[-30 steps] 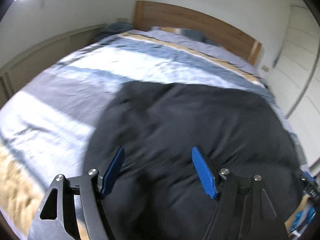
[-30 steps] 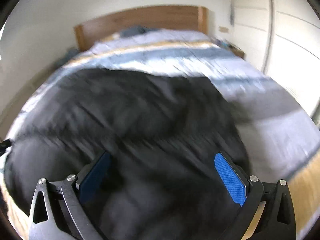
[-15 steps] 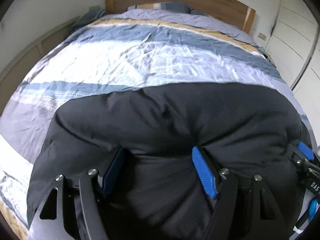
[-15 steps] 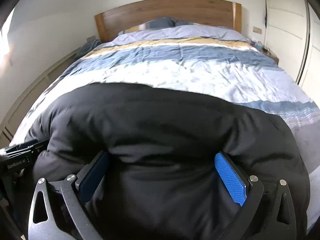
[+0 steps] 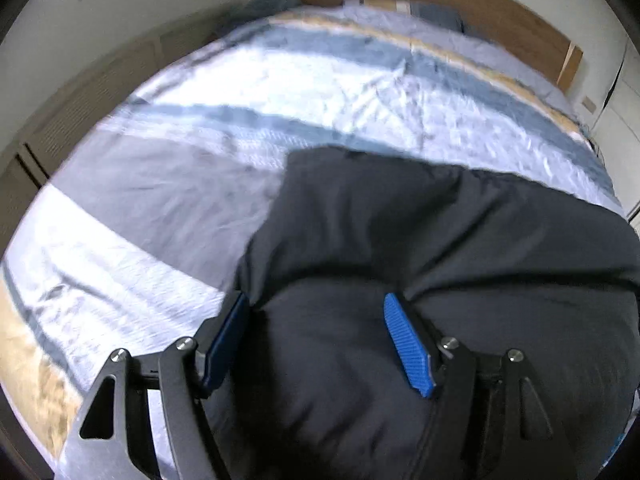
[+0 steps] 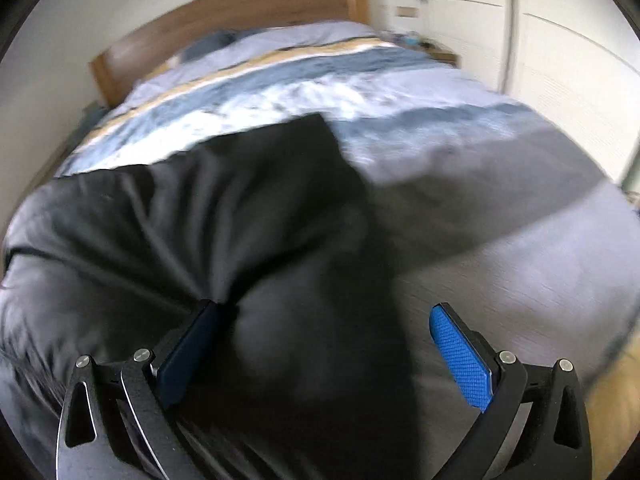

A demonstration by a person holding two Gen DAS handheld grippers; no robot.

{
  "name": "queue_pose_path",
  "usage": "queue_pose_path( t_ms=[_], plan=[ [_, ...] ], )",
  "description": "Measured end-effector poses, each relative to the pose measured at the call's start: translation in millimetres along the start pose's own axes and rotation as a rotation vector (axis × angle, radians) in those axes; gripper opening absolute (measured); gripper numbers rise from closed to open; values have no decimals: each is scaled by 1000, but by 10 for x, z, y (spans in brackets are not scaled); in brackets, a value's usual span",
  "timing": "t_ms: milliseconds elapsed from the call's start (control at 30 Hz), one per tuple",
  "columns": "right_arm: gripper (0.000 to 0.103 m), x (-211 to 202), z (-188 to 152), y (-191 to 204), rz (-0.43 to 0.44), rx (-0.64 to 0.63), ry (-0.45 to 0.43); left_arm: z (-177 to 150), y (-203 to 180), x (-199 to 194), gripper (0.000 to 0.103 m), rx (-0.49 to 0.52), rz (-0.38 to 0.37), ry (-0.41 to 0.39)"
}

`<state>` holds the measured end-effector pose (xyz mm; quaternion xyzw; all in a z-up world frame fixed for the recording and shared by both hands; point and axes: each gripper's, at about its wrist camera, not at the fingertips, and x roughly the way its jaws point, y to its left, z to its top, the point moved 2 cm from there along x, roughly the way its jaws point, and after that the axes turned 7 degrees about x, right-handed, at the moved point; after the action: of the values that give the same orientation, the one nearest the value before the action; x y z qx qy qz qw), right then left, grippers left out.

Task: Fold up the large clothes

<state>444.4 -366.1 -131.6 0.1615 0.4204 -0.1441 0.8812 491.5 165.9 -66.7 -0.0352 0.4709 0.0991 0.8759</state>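
While on the striped bed (image 5: 208, 184), a black jacket (image 5: 460, 248) lies spread.

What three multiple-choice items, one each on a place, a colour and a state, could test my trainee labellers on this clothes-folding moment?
1. The bulky black padded garment lies on:
A. a striped bedcover
B. a wooden floor
C. a chair

2. The gripper pads are:
A. red
B. blue
C. green

3. The left gripper has:
A. jaws closed empty
B. a pillow between them
C. garment fabric bunched between wide jaws

Answers: 1 A, the striped bedcover surrounds it; 2 B, blue ribbed faces show; 3 C, black cloth fills the gap.
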Motion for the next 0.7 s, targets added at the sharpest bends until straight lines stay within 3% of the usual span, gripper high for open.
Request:
queue_pose_path(
  t_ms=[67,133,233,300,400,500,700],
  plan=[
    [102,-196,-39,-70,-52,-9,-40,-147,5,-273,69,-5,-32,-74],
    [103,-440,-101,-1,-48,-40,-94,-303,-16,-457,69,-14,-75,-127],
    [103,-725,-263,257,39,-90,-133,-581,-89,-554,69,3,-117,-147],
    [103,-844,-442,498,114,-134,-144,-768,-136,-505,69,29,-105,-132],
    [103,-793,-666,738,183,-195,-115,-878,-185,-451,69,55,-77,-132],
    [102,-572,-857,808,161,-236,-75,-925,-213,-418,69,74,-71,-137],
    [102,-500,-839,462,89,-231,-109,-1009,-301,-378,70,108,-54,-191]
  ],
)
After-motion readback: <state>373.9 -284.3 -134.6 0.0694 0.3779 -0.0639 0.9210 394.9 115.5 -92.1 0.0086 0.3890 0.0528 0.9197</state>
